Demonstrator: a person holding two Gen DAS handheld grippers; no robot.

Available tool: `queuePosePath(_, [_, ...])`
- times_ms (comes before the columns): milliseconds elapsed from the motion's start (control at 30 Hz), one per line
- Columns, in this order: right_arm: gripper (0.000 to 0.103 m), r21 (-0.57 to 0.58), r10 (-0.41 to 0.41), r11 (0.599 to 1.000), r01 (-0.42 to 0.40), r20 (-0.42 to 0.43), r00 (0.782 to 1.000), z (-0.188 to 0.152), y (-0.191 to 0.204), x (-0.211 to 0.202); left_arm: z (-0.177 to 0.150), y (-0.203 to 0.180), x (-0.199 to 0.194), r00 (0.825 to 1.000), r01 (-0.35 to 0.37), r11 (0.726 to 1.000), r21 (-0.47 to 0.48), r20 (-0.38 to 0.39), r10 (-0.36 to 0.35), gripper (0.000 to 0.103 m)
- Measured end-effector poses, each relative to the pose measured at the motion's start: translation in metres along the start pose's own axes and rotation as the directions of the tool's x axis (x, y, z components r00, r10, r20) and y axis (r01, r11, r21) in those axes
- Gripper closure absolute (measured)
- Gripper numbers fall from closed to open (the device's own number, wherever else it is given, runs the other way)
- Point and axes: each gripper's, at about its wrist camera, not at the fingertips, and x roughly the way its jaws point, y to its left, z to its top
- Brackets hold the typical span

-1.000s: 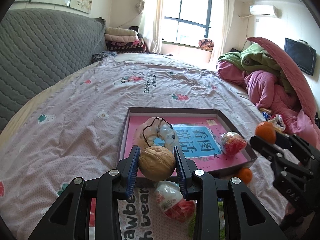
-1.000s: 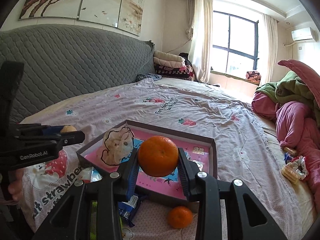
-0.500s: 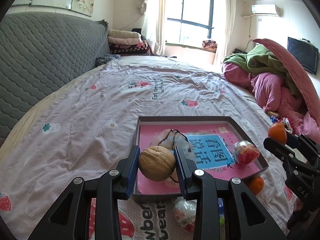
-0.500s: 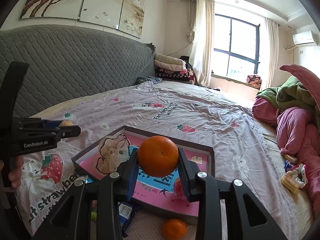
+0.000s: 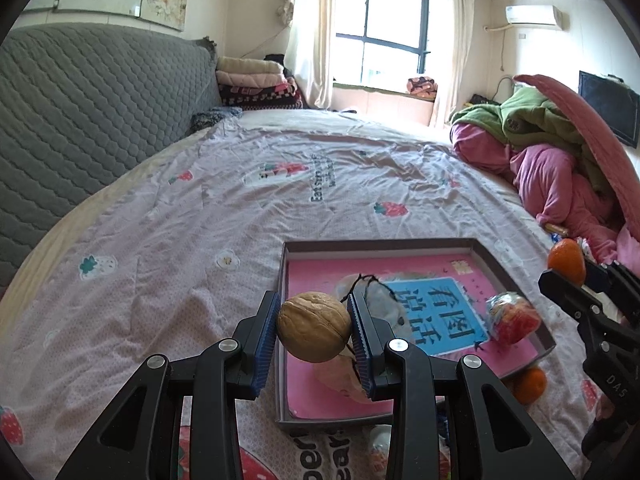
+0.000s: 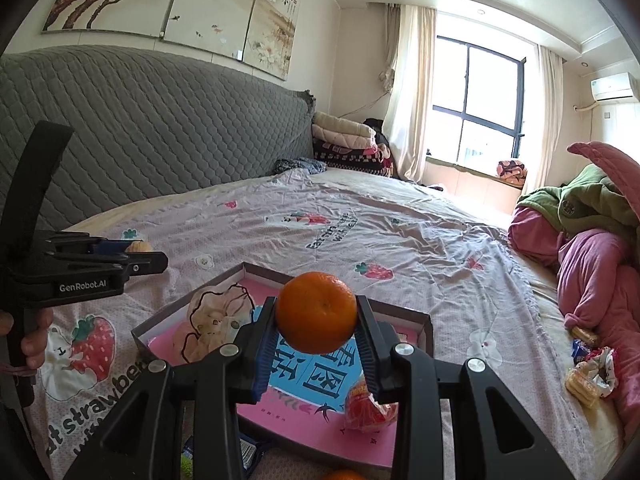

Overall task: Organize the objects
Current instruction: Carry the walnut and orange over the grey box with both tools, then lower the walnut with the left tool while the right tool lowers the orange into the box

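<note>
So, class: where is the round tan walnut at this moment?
In the left wrist view the round tan walnut sits clamped between the left gripper pads, held above the near left edge of the shallow pink-lined box on the bed.

Both tools are matte black plastic. The left tool (image 5: pixel 314 330) has two angular arms with triangular cut-outs, each arm fastened with round silver screws, and its fingers (image 5: pixel 266 342) carry ribbed blue pads on the inner faces. The right tool (image 6: pixel 316 330) has the same build: black arms, silver screws, blue ribbed pads. Seen from the right wrist, the left tool's side bears white lettering "GenRobot.AI" above a black handle, with a broad black strap rising behind it. From the left wrist, the right tool's side shows pale letters "DAS".
</note>
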Motion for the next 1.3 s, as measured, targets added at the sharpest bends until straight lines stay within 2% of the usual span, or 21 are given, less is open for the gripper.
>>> queuePosePath(200, [0.066, -0.012, 0.016, 1.0, -0.017, -0.059, 0.998, -0.009, 0.006, 0.015, -0.015, 0.002, 0.024, 0.998, 0.011, 1.0, 0.001, -0.055, -0.011, 0.068])
queuePosePath(533, [0.066, 0.021, 0.066, 0.998, -0.063, -0.164, 0.984, -0.029, 0.013, 0.037, -0.034, 0.001, 0.041, 0.993, 0.041, 0.999, -0.008, -0.115, -0.041, 0.067])
queuePosePath(1300, [0.066, 0.068, 0.099, 0.994, -0.084, -0.271, 0.957, -0.047, 0.011, 0.063, -0.049, -0.01, 0.068, 0.977, 0.061, 0.998, 0.012, -0.207, -0.057, 0.067])
